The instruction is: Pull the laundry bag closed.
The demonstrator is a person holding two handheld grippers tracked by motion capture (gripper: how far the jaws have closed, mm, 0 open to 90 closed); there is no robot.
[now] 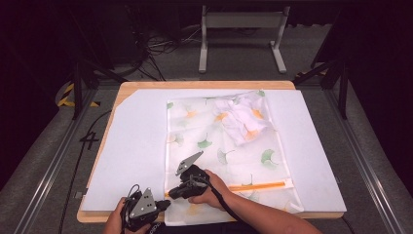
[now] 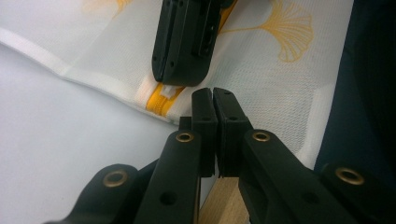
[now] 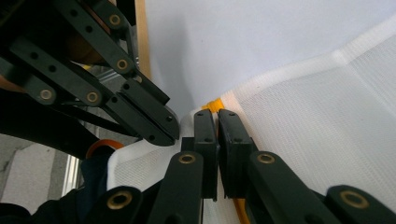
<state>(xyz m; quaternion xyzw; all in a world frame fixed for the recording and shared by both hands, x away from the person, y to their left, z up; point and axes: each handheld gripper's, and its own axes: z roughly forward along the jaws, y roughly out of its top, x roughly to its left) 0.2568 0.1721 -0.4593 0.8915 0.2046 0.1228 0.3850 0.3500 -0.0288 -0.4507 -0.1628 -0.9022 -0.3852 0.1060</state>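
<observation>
The white board [image 1: 136, 146] is taking up most of the table, and the mesh bag [image 1: 214, 146] is lying flat across its middle. Both grippers are working around 6 o'clock: right gripper [image 3: 217, 119] is pinching the orange zipper [image 1: 258, 185] end, left gripper [image 2: 214, 105] is pressed together on the bag's edge.

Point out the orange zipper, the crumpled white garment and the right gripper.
orange zipper [image 1: 258, 185]: high view, middle of its length.
crumpled white garment [image 1: 239, 118]: high view, its centre, inside the bag.
right gripper [image 3: 217, 122]: right gripper view, between its fingertips.
</observation>
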